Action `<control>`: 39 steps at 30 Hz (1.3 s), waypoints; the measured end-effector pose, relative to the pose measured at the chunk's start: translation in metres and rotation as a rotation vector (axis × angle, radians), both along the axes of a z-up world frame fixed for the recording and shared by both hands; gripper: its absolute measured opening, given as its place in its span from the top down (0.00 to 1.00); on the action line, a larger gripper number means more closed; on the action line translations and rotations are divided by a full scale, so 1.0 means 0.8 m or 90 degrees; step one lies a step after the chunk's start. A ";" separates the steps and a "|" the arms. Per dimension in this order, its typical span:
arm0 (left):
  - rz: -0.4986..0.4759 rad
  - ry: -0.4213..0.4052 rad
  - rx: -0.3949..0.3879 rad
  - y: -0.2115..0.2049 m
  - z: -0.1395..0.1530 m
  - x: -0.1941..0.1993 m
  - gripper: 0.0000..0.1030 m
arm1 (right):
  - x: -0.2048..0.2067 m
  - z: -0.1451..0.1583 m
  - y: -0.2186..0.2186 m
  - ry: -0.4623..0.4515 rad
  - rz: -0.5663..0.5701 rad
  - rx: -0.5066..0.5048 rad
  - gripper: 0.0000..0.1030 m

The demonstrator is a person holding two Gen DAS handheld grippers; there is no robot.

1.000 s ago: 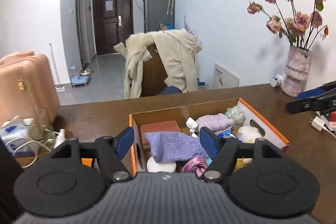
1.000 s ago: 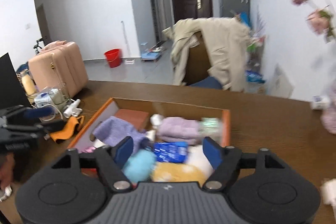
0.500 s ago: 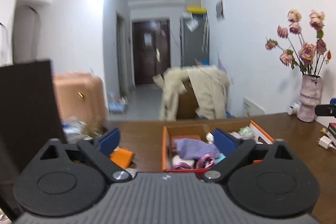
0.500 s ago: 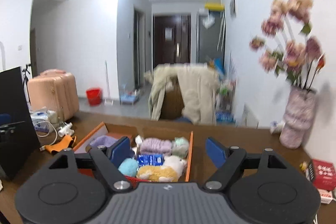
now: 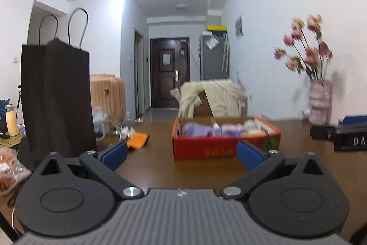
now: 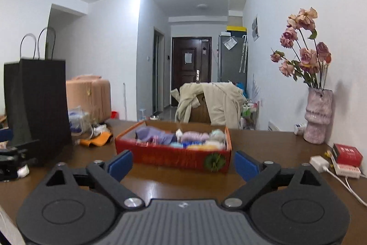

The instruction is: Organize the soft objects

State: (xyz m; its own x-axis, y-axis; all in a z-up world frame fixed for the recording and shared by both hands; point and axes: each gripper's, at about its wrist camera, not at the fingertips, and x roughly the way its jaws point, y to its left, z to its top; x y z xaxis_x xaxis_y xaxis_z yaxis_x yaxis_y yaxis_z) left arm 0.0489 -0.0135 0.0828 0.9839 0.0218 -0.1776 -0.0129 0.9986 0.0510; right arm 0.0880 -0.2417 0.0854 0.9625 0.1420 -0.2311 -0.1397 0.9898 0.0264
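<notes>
- Brown wooden table is filling the foreground of an apartment hallway scene, a dark entrance door showing far behind.
- An orange-and-red cardboard box is sitting mid-table, and soft objects in purple, blue, yellow and white are lying packed inside it.
- Right gripper is hanging in front of the box, well apart from it; its blue pads have just been spreading wide, with nothing between them.
- Left gripper is likewise standing spread and empty, its jaws having just been widening, the box lying ahead of it.
- A black paper bag is standing upright at the table's left side; an orange cloth is lying loose between bag and box.
- A pink vase of dried roses is standing by the right wall.
- Judging by the full box, most sorting is looking done; the orange cloth may be waiting outside.
</notes>
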 end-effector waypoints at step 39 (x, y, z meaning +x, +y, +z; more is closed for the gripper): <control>-0.018 0.016 0.014 -0.009 -0.017 -0.006 0.00 | -0.030 -0.039 0.000 0.057 0.005 0.061 0.04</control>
State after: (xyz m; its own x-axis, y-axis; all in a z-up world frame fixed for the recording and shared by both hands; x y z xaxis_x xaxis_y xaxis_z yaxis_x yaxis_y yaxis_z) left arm 0.0443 -0.0210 0.0688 0.9795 -0.0025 -0.2015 0.0174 0.9972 0.0725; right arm 0.0641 -0.2418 0.0541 0.9375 0.1755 -0.3003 -0.1407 0.9810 0.1339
